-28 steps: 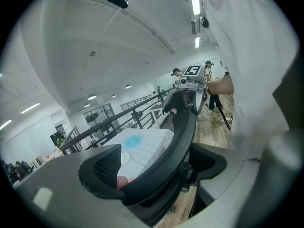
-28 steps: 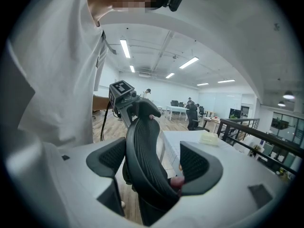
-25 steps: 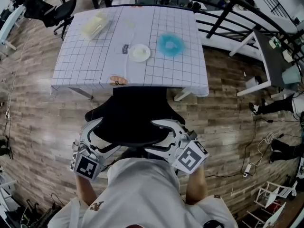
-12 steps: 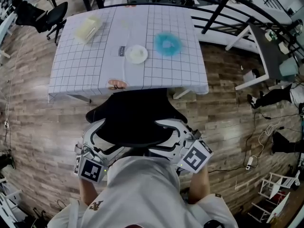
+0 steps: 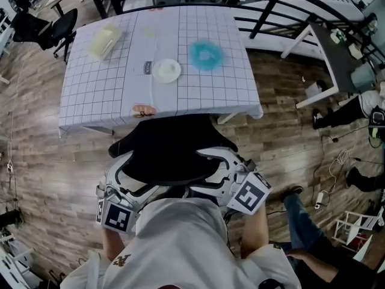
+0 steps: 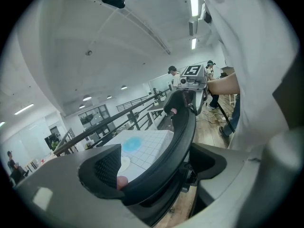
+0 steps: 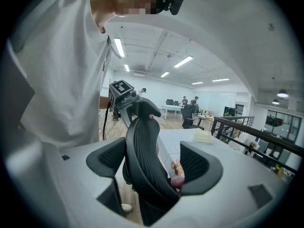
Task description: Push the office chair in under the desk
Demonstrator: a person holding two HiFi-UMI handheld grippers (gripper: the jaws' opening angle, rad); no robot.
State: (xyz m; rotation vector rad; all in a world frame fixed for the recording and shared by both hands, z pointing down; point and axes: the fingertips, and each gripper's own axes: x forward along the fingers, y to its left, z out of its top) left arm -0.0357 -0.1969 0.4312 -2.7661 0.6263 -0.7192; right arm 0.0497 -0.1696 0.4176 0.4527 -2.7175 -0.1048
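Observation:
A black office chair (image 5: pixel 168 146) stands at the near edge of the desk (image 5: pixel 198 83), which wears a white grid cloth; the seat's front is hidden under the cloth's edge. My left gripper (image 5: pixel 123 167) holds the left side of the curved backrest (image 6: pixel 183 127), which runs between its jaws (image 6: pixel 156 167). On the right side my right gripper (image 5: pixel 219 161) is shut on the mesh backrest (image 7: pixel 142 146), and both pads touch it (image 7: pixel 154 163). My body hides the chair's base.
The desk carries a white plate (image 5: pixel 166 70), a blue ring-shaped thing (image 5: pixel 206 55), a pale box (image 5: pixel 101 41) and a small item at its near edge (image 5: pixel 142 110). Another black chair (image 5: pixel 51 26) stands far left. A black railing (image 5: pixel 271 5) runs behind. A person's leg (image 5: pixel 307 227) is at lower right, near floor cables (image 5: pixel 328 191).
The chair and both grippers have edged slightly forward toward the desk. A person's leg has come into view at the lower right.

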